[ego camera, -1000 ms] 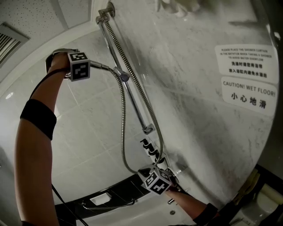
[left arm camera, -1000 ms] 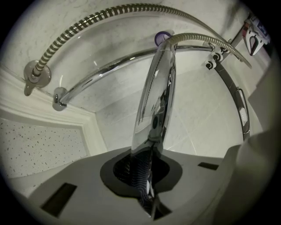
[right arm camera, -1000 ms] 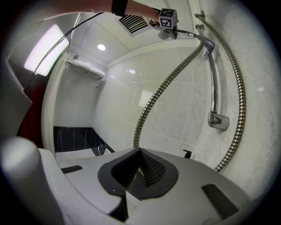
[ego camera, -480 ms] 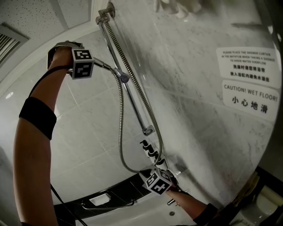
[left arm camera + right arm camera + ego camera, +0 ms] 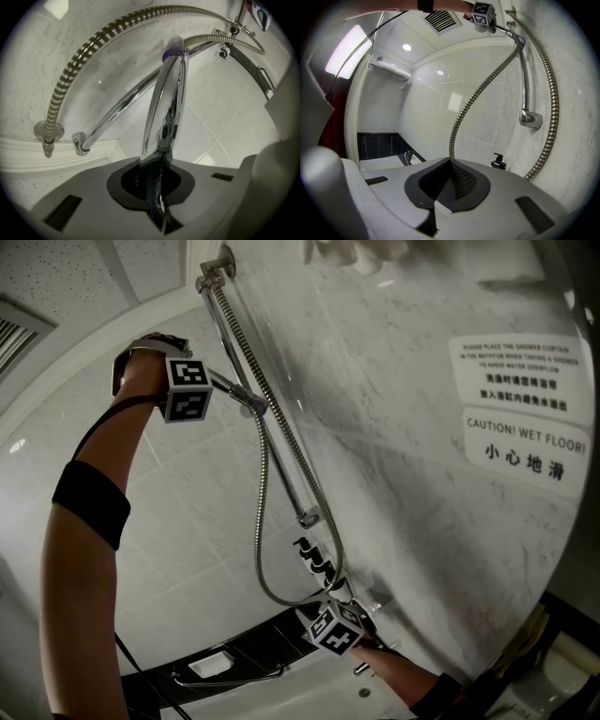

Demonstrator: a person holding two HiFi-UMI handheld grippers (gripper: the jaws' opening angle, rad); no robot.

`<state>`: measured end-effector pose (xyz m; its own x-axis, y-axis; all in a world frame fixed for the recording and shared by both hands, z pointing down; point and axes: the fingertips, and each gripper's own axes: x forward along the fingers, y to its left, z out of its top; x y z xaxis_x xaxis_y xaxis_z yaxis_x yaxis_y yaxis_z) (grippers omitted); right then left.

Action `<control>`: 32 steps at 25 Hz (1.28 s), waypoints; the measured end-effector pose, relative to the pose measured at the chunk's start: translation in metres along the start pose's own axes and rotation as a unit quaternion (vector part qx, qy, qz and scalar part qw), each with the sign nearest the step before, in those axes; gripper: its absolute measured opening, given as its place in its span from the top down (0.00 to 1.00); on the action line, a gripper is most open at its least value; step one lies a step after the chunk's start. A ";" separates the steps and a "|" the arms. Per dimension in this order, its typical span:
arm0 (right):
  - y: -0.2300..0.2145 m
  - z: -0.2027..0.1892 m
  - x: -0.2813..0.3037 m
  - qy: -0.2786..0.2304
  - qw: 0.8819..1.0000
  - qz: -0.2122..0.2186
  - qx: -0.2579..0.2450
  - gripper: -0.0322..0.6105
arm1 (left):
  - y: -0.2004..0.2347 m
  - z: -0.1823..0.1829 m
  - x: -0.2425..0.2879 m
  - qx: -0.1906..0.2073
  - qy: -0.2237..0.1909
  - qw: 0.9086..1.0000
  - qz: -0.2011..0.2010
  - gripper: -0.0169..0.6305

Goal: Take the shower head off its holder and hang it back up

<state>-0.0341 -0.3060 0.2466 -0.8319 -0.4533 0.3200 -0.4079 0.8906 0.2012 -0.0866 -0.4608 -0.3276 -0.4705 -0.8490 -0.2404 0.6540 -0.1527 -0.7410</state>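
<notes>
Left claw (image 5: 154, 180) is clenched on the shower head (image 5: 164, 103), gripping its chrome handle. The handle runs straight out from the pads to a purple ring where the hose (image 5: 480, 93) joins. The spray face is not visible in any view.

In the head view the shower head is held high on the left, with its hose end just in front of the upper part of the slide rail (image 5: 526, 79). Cannot tell whether it touches the rail. It is well above the chrome bracket (image 5: 530, 118) at the rail's low end.

The hose hangs from the handle in a long loop and comes down by the right claw (image 5: 449, 180). That claw is low, near the wall, with its pads closed together. The hose drops out of sight right behind its tip, and I cannot tell whether it is pinched. Nothing shows between the pads.

A second hose (image 5: 553, 98) runs down the marble wall beside the rail. A black pump bottle (image 5: 498, 161) stands near its lower bend.

The left arm is raised and wears a black band (image 5: 91, 504). A wet-floor sign (image 5: 530, 442) is on the wall at right, and a ceiling vent (image 5: 440, 19) is overhead.
</notes>
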 end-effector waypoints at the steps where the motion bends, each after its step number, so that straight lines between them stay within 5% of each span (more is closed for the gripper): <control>1: 0.000 -0.002 0.000 0.001 1.000 0.001 0.001 0.92 | 0.001 0.003 -0.002 0.008 0.003 1.000 0.005 0.95; 15: 0.009 -0.010 0.008 0.009 1.000 0.011 0.007 0.92 | 0.007 0.006 -0.002 0.009 -0.010 0.999 0.051 0.95; 23: 0.019 -0.017 0.008 0.017 1.000 0.010 0.011 0.92 | 0.008 -0.002 -0.025 -0.036 -0.051 0.995 0.081 0.82; 26: 0.027 -0.021 0.008 0.021 1.000 0.011 0.011 0.92 | -0.001 -0.002 -0.034 -0.059 -0.071 0.993 0.075 0.67; 32: 0.037 -0.029 0.010 0.028 0.999 0.010 0.020 0.92 | -0.006 -0.015 -0.057 -0.071 -0.086 0.989 0.099 0.68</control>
<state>-0.0463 -0.2781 0.2844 -0.8183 -0.4356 0.3750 -0.4071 0.8998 0.1569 -0.0722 -0.4040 -0.3189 -0.2254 -0.9306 -0.2885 0.6285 0.0874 -0.7729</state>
